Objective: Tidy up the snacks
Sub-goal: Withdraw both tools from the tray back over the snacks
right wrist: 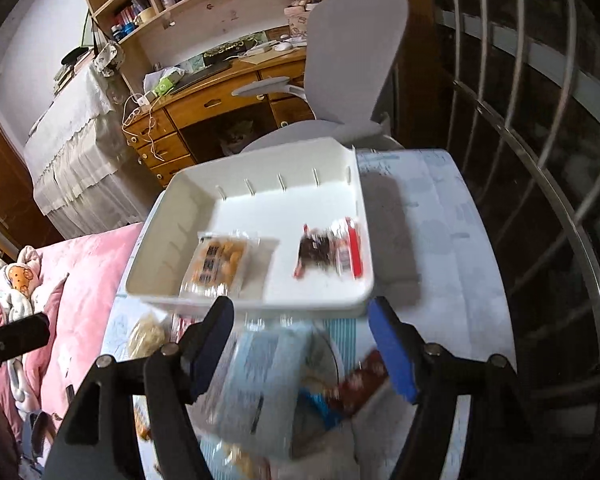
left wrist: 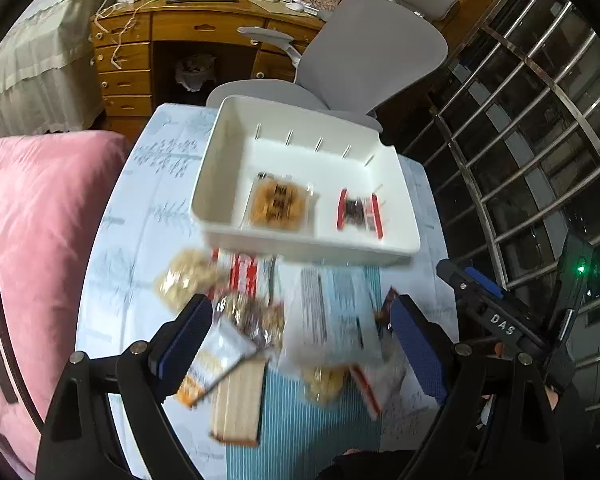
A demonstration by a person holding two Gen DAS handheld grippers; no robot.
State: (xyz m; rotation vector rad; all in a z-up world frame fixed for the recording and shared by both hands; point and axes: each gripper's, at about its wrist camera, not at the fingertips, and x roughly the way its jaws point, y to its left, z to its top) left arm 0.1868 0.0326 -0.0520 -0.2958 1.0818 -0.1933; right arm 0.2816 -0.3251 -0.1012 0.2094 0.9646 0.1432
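A white bin [left wrist: 236,132] [right wrist: 160,232] stands on the table. Inside lie an orange cracker pack [left wrist: 278,205] [right wrist: 216,266] and a red-and-brown bar pack [left wrist: 358,214] [right wrist: 328,254]. In front of it a heap of snack packets [left wrist: 256,320] covers the table, with a pale blue-white box [left wrist: 332,316] [right wrist: 256,380], a wafer pack [left wrist: 238,404] and a clear bag of puffs [left wrist: 188,278] [right wrist: 148,334]. My left gripper [left wrist: 300,344] hovers open over the heap, nothing between its pads. My right gripper [right wrist: 304,344] hangs open above the blue box, its arm [left wrist: 496,320] seen at right in the left wrist view.
A grey office chair [left wrist: 364,60] [right wrist: 348,76] stands behind the table, with a wooden desk [left wrist: 160,40] [right wrist: 212,100] beyond. Pink bedding [left wrist: 40,232] [right wrist: 80,272] lies to the left. A metal window grille [left wrist: 532,140] [right wrist: 520,160] runs along the right.
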